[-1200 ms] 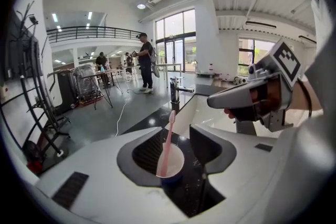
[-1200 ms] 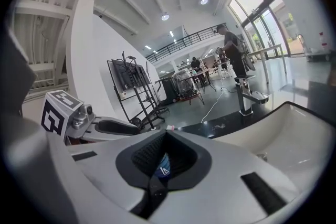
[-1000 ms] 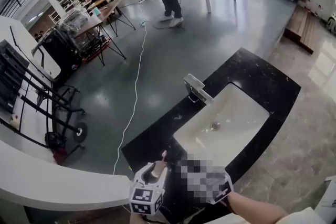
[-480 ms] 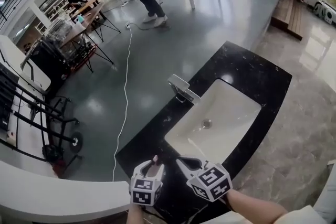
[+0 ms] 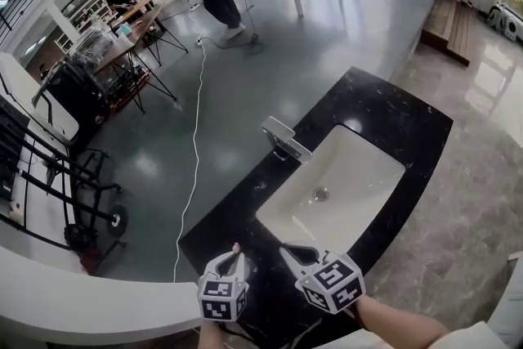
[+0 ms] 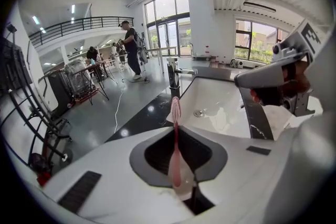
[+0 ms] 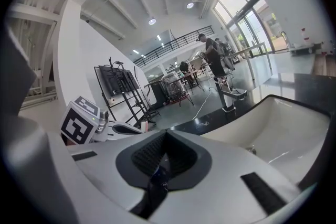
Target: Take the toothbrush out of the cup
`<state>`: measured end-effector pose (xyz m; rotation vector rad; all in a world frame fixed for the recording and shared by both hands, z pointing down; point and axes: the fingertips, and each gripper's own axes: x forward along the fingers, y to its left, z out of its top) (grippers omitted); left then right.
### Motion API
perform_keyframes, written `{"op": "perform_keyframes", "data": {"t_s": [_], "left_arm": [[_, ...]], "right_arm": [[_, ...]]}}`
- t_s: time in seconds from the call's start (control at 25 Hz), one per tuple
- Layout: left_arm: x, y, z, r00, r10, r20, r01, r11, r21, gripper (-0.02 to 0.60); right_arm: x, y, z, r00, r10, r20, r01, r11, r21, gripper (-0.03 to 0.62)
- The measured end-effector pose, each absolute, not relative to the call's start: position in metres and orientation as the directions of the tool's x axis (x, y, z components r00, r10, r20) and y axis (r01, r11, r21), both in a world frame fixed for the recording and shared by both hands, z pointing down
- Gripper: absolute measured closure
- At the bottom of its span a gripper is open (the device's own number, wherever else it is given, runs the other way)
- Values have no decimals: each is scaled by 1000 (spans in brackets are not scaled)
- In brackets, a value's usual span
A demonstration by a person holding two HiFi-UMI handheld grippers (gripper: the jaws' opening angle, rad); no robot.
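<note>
The pink toothbrush (image 6: 175, 155) stands between the pads of my left gripper (image 6: 177, 136). Those jaws are closing and the pads press on its handle, with the bristle end rising past the tips. In the head view the left gripper (image 5: 233, 256) is at the counter's near corner, and the toothbrush (image 5: 236, 248) shows as a pink tip. My right gripper (image 5: 288, 252) sits just to its right. In its own view the right gripper (image 7: 165, 136) is shut on a thin dark thing (image 7: 157, 178). I cannot tell if that is the cup. No cup shows clearly.
A white sink (image 5: 359, 167) is set in the black stone counter (image 5: 392, 106), with a chrome faucet (image 5: 284, 139) on its far side. Beyond lies a grey floor with a white cable (image 5: 194, 151), racks at the left and people far off.
The left gripper's jaws have come together on the toothbrush. Both grippers have slid a little down and left in the head view.
</note>
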<state>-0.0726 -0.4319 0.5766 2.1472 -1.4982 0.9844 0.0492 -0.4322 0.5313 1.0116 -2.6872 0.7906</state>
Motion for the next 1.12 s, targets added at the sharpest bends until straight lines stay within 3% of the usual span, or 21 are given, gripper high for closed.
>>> {"op": "perform_keyframes", "data": {"t_s": [0.28, 0.44, 1.12], "left_arm": [[-89, -409, 495, 231, -823, 519, -968, -247, 41, 548], [-106, -395, 459, 167, -909, 382, -985, -139, 99, 549], [-113, -379, 457, 88, -942, 325, -995, -64, 83, 551]], "right_arm": [[33, -422, 518, -787, -531, 315, -617, 677, -401, 591], [26, -415, 509, -800, -512, 312, -599, 704, -382, 591], [26, -418, 489, -811, -506, 293, -581, 752, -311, 591]]}}
